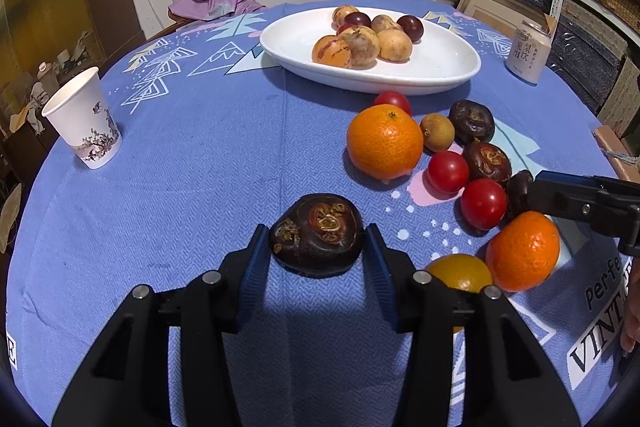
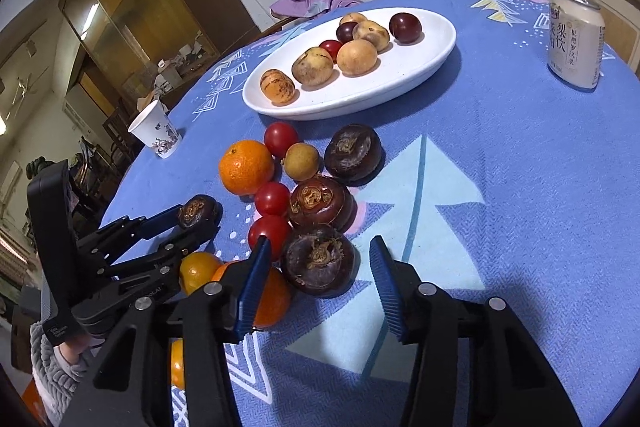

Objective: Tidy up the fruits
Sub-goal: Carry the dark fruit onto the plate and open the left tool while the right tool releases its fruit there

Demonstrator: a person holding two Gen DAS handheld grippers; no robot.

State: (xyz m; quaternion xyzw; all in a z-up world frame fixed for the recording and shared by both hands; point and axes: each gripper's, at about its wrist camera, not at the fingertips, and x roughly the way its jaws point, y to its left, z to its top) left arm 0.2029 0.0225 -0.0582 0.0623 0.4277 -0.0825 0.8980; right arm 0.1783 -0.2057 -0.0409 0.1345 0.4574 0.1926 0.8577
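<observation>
Round worktop [image 1: 224, 155], blue patterned cloth. White oval plate [image 1: 440, 67] at far side, carrying seven or so small fruits, tan and dark red. Drink can [image 1: 528, 53] upright, right of plate; paper cup [image 1: 82, 119] upright, well apart at left. Left tool [image 1: 316, 247]: pads closed against both sides of a dark water chestnut [image 1: 318, 233], seemingly low over the cloth. Right tool [image 2: 320, 267]: jaws parted around a second water chestnut [image 2: 318, 259], right pad clear of it, left pad close; contact unclear. Loose heap nearby: large orange [image 1: 384, 143], smaller orange [image 1: 524, 251], cherry tomatoes [image 1: 448, 171], further water chestnuts.
</observation>
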